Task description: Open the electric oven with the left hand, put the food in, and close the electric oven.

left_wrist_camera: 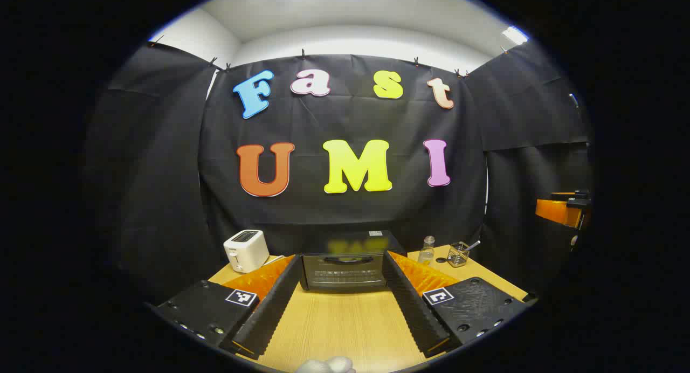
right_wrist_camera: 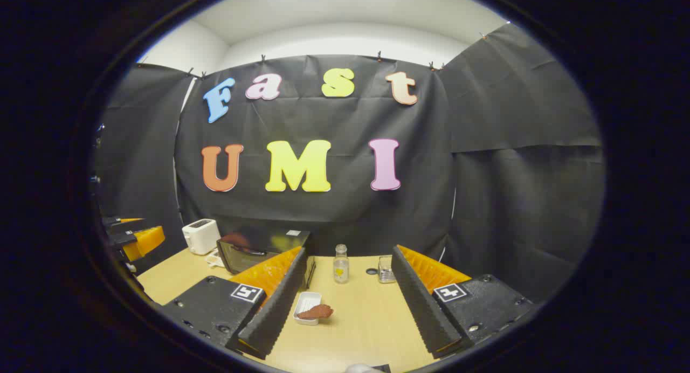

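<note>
Wooden table (left_wrist_camera: pixel 339 330) under both grippers' wide-spread, empty fingers (left_wrist_camera: pixel 269 308)

No readable text: oven (left_wrist_camera: pixel 345 262) front mark is blurred, its top sticker too small; gripper (left_wrist_camera: pixel 345 303) plates carry only square code tags.

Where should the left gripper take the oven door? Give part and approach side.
The handle, a dark bar running level across the top of the shut door of the oven. Come straight from the front; the open left gripper already faces it squarely.
</note>
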A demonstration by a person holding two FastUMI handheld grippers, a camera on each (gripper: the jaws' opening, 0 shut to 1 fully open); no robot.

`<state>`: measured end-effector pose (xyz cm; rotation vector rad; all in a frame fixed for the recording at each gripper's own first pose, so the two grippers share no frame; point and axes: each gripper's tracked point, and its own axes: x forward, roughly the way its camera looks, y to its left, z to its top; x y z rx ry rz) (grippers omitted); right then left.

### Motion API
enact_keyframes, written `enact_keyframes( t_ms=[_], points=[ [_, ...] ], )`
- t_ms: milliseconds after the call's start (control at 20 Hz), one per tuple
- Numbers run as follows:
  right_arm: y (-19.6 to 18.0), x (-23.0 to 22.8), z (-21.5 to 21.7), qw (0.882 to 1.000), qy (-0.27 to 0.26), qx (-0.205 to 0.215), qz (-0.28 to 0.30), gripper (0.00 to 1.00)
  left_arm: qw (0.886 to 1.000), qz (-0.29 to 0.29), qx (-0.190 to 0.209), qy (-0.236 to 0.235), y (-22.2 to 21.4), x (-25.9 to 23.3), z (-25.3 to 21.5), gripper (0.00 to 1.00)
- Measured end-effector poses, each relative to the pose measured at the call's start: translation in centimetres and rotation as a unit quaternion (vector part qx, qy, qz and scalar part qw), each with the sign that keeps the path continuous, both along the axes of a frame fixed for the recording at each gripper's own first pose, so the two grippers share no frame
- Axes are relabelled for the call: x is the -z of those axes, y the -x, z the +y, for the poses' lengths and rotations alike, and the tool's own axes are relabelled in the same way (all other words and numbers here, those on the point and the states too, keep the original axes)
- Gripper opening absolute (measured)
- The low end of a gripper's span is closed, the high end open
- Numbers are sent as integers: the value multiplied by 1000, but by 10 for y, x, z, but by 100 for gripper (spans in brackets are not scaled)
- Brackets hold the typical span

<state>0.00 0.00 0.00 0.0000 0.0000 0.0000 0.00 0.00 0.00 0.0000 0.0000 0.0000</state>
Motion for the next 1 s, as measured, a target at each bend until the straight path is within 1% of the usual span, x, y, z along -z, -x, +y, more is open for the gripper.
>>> enact_keyframes(
  t_ms=[50,150,200,350,400,600,850,1000],
  points=[
    [0,-2,4,1000,1,0,-3,100,1000,-3,0,2,1,-1,2,96],
    [-2,-4,10,1000,3,-2,-6,100,1000,-5,0,4,2,-3,6,96],
    [-2,-5,15,1000,2,-5,-6,96,1000,-8,-2,4,2,-5,9,96],
    [-6,-5,22,1000,7,-11,-4,96,1000,-13,-6,4,1,-10,16,96],
    [-6,-7,25,1000,9,-12,-4,100,1000,-15,-6,5,1,-11,18,96],
    [-11,-4,33,1000,11,-17,1,100,1000,-11,-10,2,2,-8,25,96],
    [-16,-2,38,1000,7,-29,3,100,1000,-16,-14,3,-10,-5,25,96],
    [-14,-3,35,999,5,-34,5,100,1000,-16,-12,0,-26,-1,17,96]
  ],
)
